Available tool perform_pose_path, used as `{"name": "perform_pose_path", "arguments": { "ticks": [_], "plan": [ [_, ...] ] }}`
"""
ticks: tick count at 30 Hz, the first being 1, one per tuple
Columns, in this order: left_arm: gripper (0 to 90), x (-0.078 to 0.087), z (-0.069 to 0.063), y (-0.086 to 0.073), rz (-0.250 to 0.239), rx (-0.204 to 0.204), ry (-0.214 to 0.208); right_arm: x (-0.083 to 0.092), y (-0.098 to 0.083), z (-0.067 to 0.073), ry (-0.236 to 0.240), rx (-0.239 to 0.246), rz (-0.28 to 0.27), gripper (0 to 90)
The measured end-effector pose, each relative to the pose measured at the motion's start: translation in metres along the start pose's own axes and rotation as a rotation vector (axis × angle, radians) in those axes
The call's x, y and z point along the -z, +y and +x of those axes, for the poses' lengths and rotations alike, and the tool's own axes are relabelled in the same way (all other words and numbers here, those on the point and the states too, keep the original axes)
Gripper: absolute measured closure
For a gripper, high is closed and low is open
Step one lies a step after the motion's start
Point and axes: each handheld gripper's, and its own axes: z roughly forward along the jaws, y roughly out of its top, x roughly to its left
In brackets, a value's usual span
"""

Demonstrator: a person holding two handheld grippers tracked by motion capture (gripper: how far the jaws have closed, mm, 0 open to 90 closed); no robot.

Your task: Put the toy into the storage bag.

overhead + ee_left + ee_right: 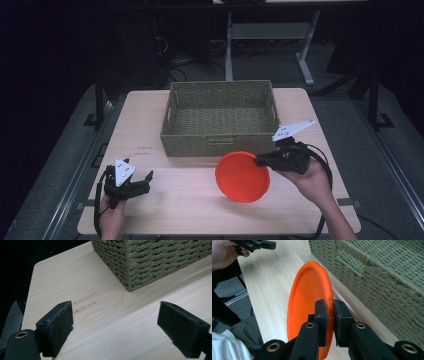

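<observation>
An orange plate (242, 176) hangs tilted above the table, just in front of the woven basket (220, 119). My right gripper (260, 160) is shut on the plate's right rim. In the right gripper view the plate (308, 302) stands on edge, its rim pinched between the two black pads (322, 312), with the basket wall (382, 277) close on the right. My left gripper (142, 181) rests at the table's front left, held by a hand. Its pads (57, 327) stand wide apart with bare table between them, so my left gripper (116, 327) is open.
The wooden table (165, 200) has bare room between the two grippers and along its left side. The basket corner (130, 277) lies ahead of the left gripper. Table legs and cables stand on the dark floor behind. The other hand and its gripper (254, 245) show in the right gripper view.
</observation>
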Motion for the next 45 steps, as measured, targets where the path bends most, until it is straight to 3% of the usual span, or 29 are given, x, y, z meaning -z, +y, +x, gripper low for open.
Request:
{"name": "perform_pose_path", "arguments": {
  "ticks": [20,45],
  "plan": [
    [12.8,0.000,0.001,0.000,0.001,-0.003,0.004,0.014,0.038,-0.011,-0.008,0.021,0.017,82.2],
    [12.8,0.001,0.001,0.000,-0.002,0.001,0.005,0.036,0.074,-0.020,-0.014,0.020,-0.028,82.1]
  ]
}}
